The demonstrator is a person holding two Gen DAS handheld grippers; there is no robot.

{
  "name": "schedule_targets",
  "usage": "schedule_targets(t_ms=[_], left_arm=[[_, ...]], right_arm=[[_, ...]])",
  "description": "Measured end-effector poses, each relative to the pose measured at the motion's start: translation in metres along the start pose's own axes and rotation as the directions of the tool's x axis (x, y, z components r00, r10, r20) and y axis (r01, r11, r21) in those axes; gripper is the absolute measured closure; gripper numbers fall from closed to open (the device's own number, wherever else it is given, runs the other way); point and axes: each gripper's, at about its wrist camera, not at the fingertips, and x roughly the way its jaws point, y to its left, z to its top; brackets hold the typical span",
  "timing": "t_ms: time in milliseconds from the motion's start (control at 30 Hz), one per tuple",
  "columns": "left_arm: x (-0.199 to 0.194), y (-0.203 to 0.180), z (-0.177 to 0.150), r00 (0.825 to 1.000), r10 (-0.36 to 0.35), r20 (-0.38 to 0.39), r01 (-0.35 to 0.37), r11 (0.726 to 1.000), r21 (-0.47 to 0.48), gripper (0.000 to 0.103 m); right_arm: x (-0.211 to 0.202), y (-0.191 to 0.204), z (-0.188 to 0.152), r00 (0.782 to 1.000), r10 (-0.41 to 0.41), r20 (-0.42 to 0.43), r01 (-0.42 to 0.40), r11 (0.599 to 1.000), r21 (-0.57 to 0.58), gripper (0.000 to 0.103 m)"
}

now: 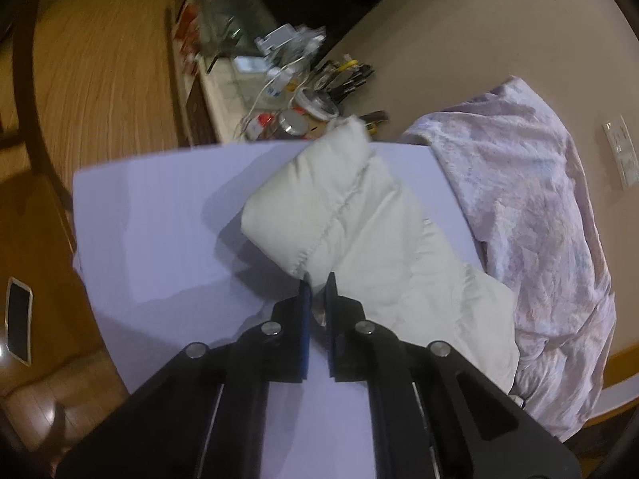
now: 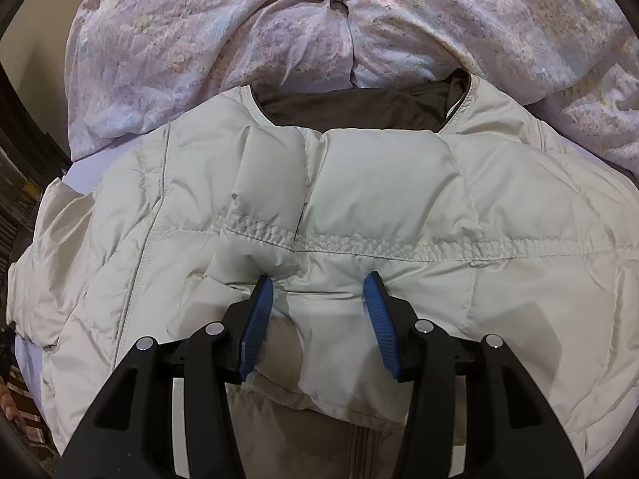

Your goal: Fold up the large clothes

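A floral quilt (image 2: pixel 247 40) fills the upper frame behind the cream puffer jacket (image 2: pixel 399 183). The right gripper (image 2: pixel 318 291) jaws, half open, straddle a jacket fold; the left gripper (image 1: pixel 317 285) jaws are nearly closed on its sleeve edge.

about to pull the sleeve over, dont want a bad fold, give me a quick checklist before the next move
1. Left hand-held gripper shut on the sleeve edge: ok, jaws nearly together with fabric between.
2. Right hand-held gripper pinning the jacket body: cannot tell, pads rest on fabric, jaws apart.
3. Jacket lies flat on the white sheet: ok.
4. Floral duvet clear of the jacket: not ok, it touches the collar.
5. Sleeve free of twist: cannot tell.
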Motion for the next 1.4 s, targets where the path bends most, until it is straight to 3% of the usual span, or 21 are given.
schedule_targets(t_ms=[167,300,367,500,533,767,867,1033,1167,1267,1333,1367,1400], left_arm=[[-0.029,-0.063,0.001,0.996,-0.066,0.053,0.058,0.988,0.141,0.099],[-0.049,-0.128,-0.012,0.988,-0.143,0.054,0.123,0.952,0.28,0.1],[-0.059,-0.168,-0.03,0.981,-0.19,0.03,0.166,0.916,0.365,0.1],[-0.069,-0.24,-0.081,0.959,-0.276,-0.068,0.271,0.818,0.508,0.1],[-0.07,-0.251,-0.091,0.954,-0.286,-0.089,0.288,0.799,0.528,0.1],[-0.056,-0.326,-0.193,0.898,-0.335,-0.286,0.438,0.611,0.659,0.1],[-0.047,-0.343,-0.237,0.868,-0.328,-0.372,0.496,0.542,0.679,0.1],[-0.033,-0.36,-0.296,0.847,-0.265,-0.461,0.531,0.477,0.7,0.1],[-0.015,-0.368,-0.339,0.836,-0.189,-0.515,0.541,0.438,0.718,0.1],[-0.001,-0.365,-0.365,0.841,-0.125,-0.526,0.526,0.414,0.743,0.099],[0.008,-0.362,-0.375,0.824,-0.082,-0.561,0.543,0.398,0.739,0.098],[0.01,-0.357,-0.378,0.815,-0.068,-0.575,0.551,0.395,0.735,0.092],[0.011,-0.354,-0.381,0.816,-0.052,-0.576,0.548,0.387,0.742,0.075]], right_arm=[[-0.001,0.006,0.0,1.0,-0.019,-0.011,0.019,1.0,-0.023,0.052],[-0.003,0.011,-0.001,0.999,-0.034,-0.024,0.033,0.997,-0.07,0.052],[-0.008,0.01,-0.001,0.999,-0.006,-0.035,0.003,0.997,-0.082,0.05],[-0.031,-0.012,-0.008,0.991,0.128,-0.034,-0.129,0.992,-0.013,0.03],[-0.039,-0.019,-0.01,0.989,0.143,-0.025,-0.143,0.99,0.007,0.03],[-0.091,-0.072,-0.02,0.991,0.105,0.084,-0.113,0.988,0.108,0.029],[-0.105,-0.099,-0.023,0.991,0.071,0.116,-0.089,0.984,0.158,0.029],[-0.115,-0.134,-0.028,0.99,0.029,0.136,-0.06,0.972,0.225,0.029],[-0.118,-0.154,-0.032,0.989,0.008,0.146,-0.048,0.961,0.272,0.029],[-0.124,-0.16,-0.036,0.987,0.009,0.159,-0.055,0.957,0.285,0.029],[-0.127,-0.158,-0.037,0.985,0.015,0.171,-0.063,0.957,0.282,0.029],[-0.129,-0.155,-0.036,0.983,0.022,0.182,-0.072,0.959,0.275,0.029],[-0.132,-0.152,-0.036,0.981,0.029,0.192,-0.081,0.96,0.268,0.029]])
